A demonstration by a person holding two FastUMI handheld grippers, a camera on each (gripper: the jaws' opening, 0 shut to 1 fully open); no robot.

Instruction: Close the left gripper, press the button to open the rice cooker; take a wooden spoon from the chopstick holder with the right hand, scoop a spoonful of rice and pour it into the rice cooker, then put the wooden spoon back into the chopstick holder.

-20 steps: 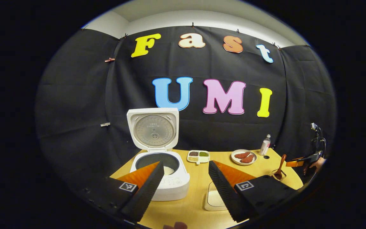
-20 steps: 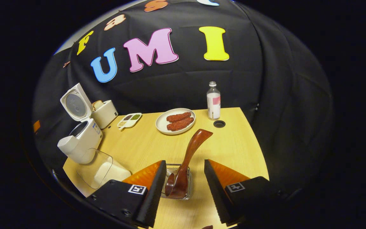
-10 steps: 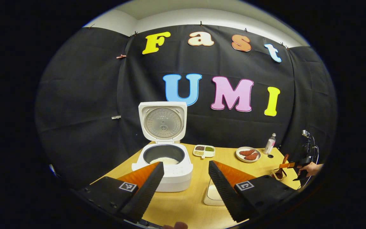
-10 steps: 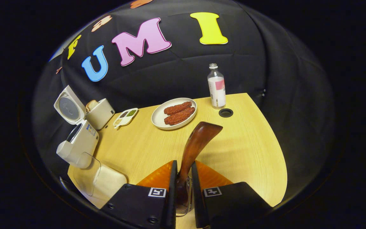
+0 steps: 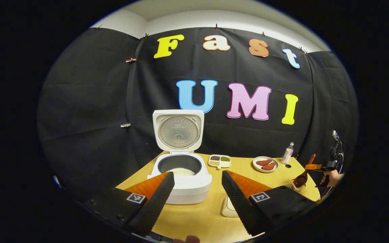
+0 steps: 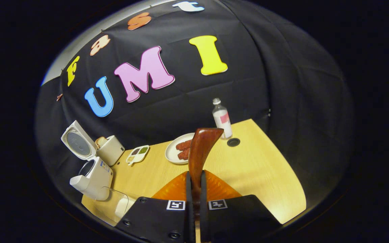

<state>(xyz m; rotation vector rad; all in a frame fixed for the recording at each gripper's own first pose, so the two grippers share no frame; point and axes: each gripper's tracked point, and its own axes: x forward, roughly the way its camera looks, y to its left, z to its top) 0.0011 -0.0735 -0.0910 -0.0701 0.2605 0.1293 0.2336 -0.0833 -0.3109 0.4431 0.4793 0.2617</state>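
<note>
The white rice cooker (image 5: 185, 184) stands with its lid (image 5: 178, 130) swung up and white rice in the pot. My left gripper (image 5: 196, 189) hovers open just in front of it, holding nothing. Far right, my right gripper (image 5: 312, 166) holds the wooden spoon (image 5: 303, 175) with its bowl just above the wire chopstick holder (image 5: 291, 186). In the right gripper view the right gripper (image 6: 194, 184) is shut on the wooden spoon (image 6: 199, 152), whose handle stands up between the fingers. The rice cooker (image 6: 92, 175) sits at the far left there.
A rice box with a clear lid (image 6: 113, 204) lies near the cooker at the table's front. A toaster with bread (image 6: 110, 148), a divided dish of beans (image 6: 137, 153), a plate of sausages (image 6: 177, 150), a bottle (image 6: 222, 118) and a table hole (image 6: 233, 142) sit farther back.
My right gripper closed on the spoon handle and raised the spoon up out of the holder. My left gripper drew back a little from the cooker and stayed open.
</note>
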